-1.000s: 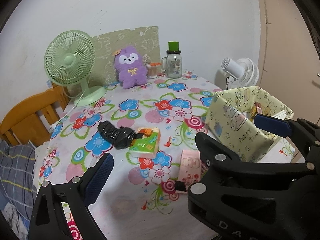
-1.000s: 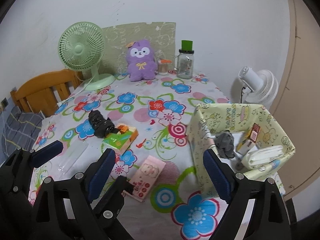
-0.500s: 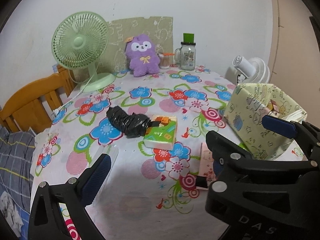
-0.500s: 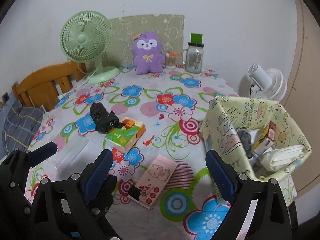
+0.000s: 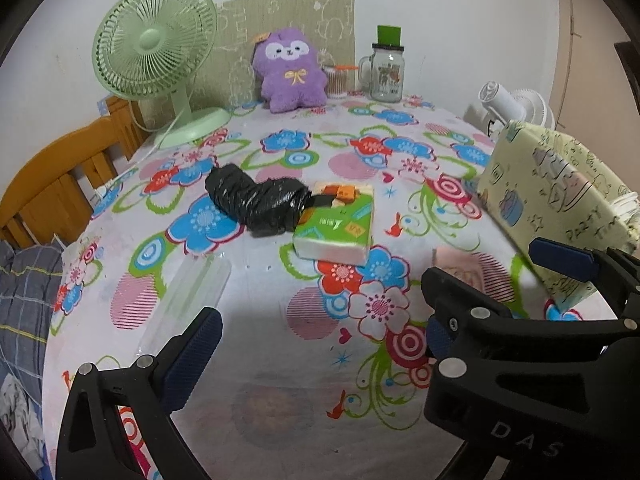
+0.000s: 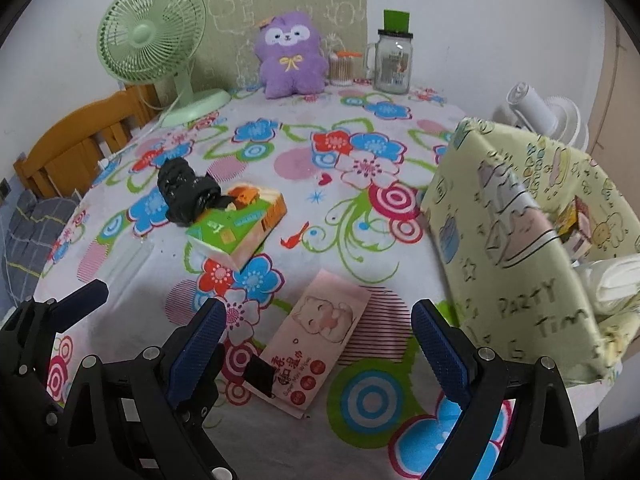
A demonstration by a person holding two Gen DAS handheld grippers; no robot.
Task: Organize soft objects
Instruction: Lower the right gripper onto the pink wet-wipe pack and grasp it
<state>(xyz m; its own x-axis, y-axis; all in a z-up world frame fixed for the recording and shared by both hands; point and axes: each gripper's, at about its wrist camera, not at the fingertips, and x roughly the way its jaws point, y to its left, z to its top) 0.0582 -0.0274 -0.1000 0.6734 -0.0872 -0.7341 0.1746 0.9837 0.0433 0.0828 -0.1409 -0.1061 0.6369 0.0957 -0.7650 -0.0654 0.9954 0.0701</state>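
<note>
A black plastic bag roll (image 5: pixel 256 202) (image 6: pixel 186 192) lies mid-table against a green tissue pack (image 5: pixel 336 226) (image 6: pixel 236 224). A pink wipes pack (image 6: pixel 316 338) lies just ahead of my right gripper (image 6: pixel 316 354), which is open and empty; in the left wrist view only its far end (image 5: pixel 456 260) shows. A clear plastic packet (image 5: pixel 188 296) lies in front of my left gripper (image 5: pixel 320 344), also open and empty. A yellow fabric box (image 6: pixel 516 240) (image 5: pixel 556 208) at the right holds white and boxed items. A purple plush (image 5: pixel 290 70) (image 6: pixel 290 54) sits at the back.
A green desk fan (image 5: pixel 156 52) (image 6: pixel 154 36) stands back left, and a glass mug jar (image 5: pixel 386 72) (image 6: pixel 394 66) and a cotton swab tub (image 6: pixel 341 68) at the back. A wooden chair (image 5: pixel 52 184) is left of the table. A white fan (image 6: pixel 540 116) stands beyond the right edge.
Both grippers have moved forward and lower over the table, so the objects look nearer and larger. Both stay open. Nothing on the table has moved.
</note>
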